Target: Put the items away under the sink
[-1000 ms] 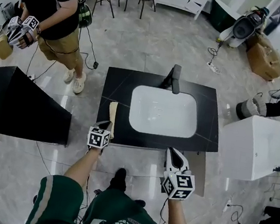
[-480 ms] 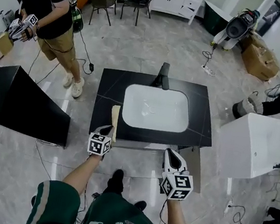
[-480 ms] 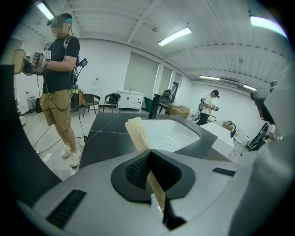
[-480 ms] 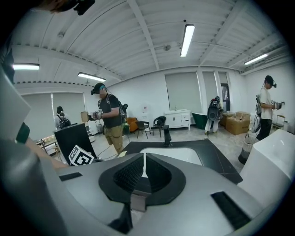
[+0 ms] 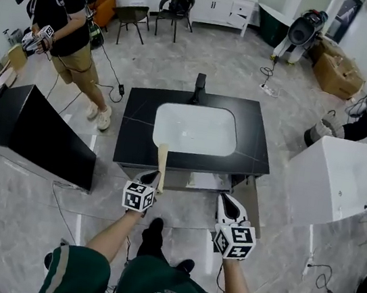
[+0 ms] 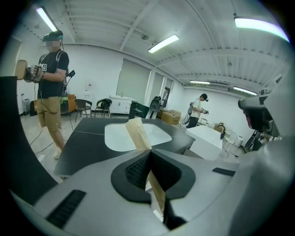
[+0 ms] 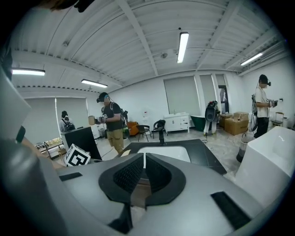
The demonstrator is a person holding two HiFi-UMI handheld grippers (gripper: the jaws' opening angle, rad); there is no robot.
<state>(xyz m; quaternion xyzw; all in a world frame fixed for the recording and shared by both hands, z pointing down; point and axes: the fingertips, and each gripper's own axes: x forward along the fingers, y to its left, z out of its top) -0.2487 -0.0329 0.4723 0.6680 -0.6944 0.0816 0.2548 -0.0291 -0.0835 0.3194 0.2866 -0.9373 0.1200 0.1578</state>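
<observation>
My left gripper is shut on a flat, pale tan strip. The strip sticks out ahead of the jaws, over the front edge of the black sink counter. In the left gripper view the strip rises tilted out of the closed jaws of my left gripper, with the white basin behind it. My right gripper hangs in front of the counter's right half, its jaws together with nothing seen between them. The open space under the counter shows something white inside.
A black faucet stands behind the basin. A panel leans at the vanity's front right. A black cabinet stands to the left, a white tub to the right. Another person with grippers stands at the far left. Cables trail over the floor.
Both grippers have drawn back from the counter, and the vanity now sits farther off. The left gripper has moved right and upward with the strip still in it.
</observation>
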